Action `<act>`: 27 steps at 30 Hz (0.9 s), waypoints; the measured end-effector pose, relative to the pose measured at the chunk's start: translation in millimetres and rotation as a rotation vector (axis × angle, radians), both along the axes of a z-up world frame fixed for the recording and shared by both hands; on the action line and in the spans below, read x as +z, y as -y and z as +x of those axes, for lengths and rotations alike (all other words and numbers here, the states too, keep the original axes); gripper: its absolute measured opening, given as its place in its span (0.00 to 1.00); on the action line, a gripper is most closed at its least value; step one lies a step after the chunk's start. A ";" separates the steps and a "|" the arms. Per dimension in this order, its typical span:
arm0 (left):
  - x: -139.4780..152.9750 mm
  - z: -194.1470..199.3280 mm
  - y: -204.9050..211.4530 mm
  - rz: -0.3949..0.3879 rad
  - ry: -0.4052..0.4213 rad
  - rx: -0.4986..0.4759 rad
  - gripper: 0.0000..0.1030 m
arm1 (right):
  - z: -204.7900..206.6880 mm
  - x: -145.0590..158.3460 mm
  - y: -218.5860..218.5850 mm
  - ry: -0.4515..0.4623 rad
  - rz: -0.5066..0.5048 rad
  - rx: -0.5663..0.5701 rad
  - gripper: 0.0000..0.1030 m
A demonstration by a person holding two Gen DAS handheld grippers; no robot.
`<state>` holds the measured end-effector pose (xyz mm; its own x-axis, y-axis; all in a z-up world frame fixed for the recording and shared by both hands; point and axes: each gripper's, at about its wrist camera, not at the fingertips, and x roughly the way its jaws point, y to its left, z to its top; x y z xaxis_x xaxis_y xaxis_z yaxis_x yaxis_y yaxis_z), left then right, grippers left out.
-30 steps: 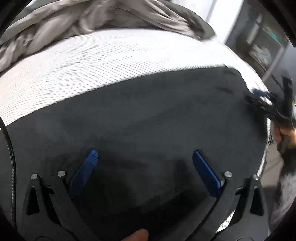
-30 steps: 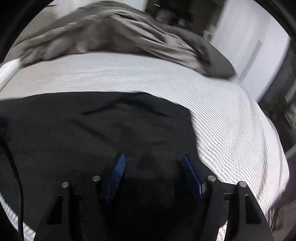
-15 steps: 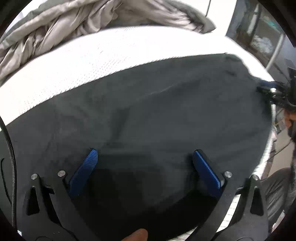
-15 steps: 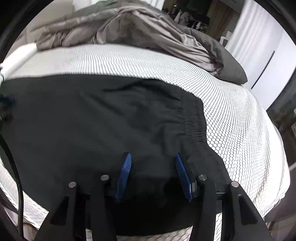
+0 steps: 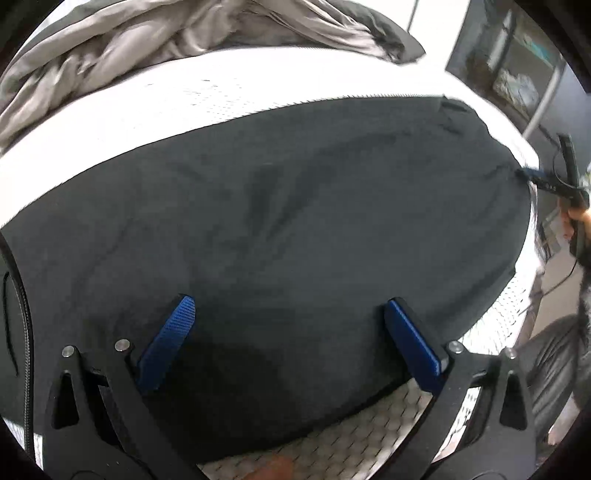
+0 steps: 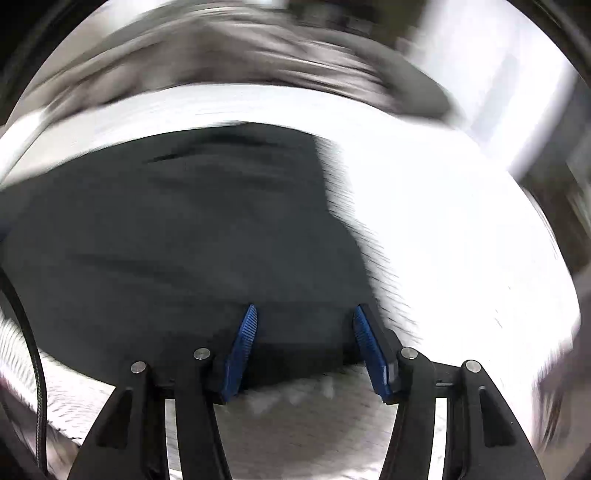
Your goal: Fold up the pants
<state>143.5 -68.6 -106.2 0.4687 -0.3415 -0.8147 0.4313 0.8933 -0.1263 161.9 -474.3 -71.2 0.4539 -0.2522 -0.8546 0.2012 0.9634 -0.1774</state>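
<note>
Two claws: my left claw (image 5: pixel 291 339) and my right claw (image 6: pixel 304 343) both point down at the pants (image 5: pixel 277 221), one at each end of the near edge.
Pants: black, spread nearly flat on the bed (image 5: pixel 221 92), filling the middle of both views; a few shallow creases run through the centre of the left view.
Bedding: a rumpled grey duvet (image 5: pixel 166 33) is bunched along the top of the frame, well apart from the pants.
Left claw: wide apart, blue pads on either side of bare cloth, pinching nothing.
Right claw: jaws opening at this moment; the pants' near edge lies between the pads, but I see no pinch on it. In the left view its tip (image 5: pixel 543 181) shows at the right edge, at the pants' far end.
Right view: badly smeared, so fine detail of the hem or waistband is beyond me.
Step in hand: I judge this as lining up, each claw settling over its own end of the near edge before a fold.
Next move: I would bring both claws down to the near edge, close each on a single clean layer, then lift evenly and carry the cloth over toward the far edge.
Risk: an uneven lift would skew the fold.
</note>
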 end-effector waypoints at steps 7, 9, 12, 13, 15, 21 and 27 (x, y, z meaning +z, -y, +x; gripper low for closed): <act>35.4 -13.2 -40.8 -0.116 0.027 0.136 0.99 | -12.9 15.8 62.2 0.117 0.470 -0.118 0.66; 45.3 -19.7 -57.9 -0.132 0.064 0.184 0.99 | -11.5 9.1 69.8 0.113 0.584 -0.121 0.68; 51.6 -5.0 -76.7 -0.137 0.076 0.233 0.99 | -1.5 -12.6 78.4 0.077 0.703 -0.122 0.68; 52.2 -2.2 -79.9 -0.141 0.072 0.247 0.99 | -0.8 -16.6 77.7 0.084 0.731 -0.130 0.68; 50.0 5.8 -86.6 -0.153 0.053 0.279 0.99 | -9.5 -20.1 67.9 0.146 0.769 -0.162 0.67; 36.0 21.3 -87.3 -0.138 0.032 0.336 0.99 | 19.6 -16.7 63.2 0.278 0.677 -0.245 0.21; 29.7 23.4 -74.7 -0.090 0.044 0.330 0.99 | 28.5 -14.0 80.8 0.203 0.501 -0.348 0.41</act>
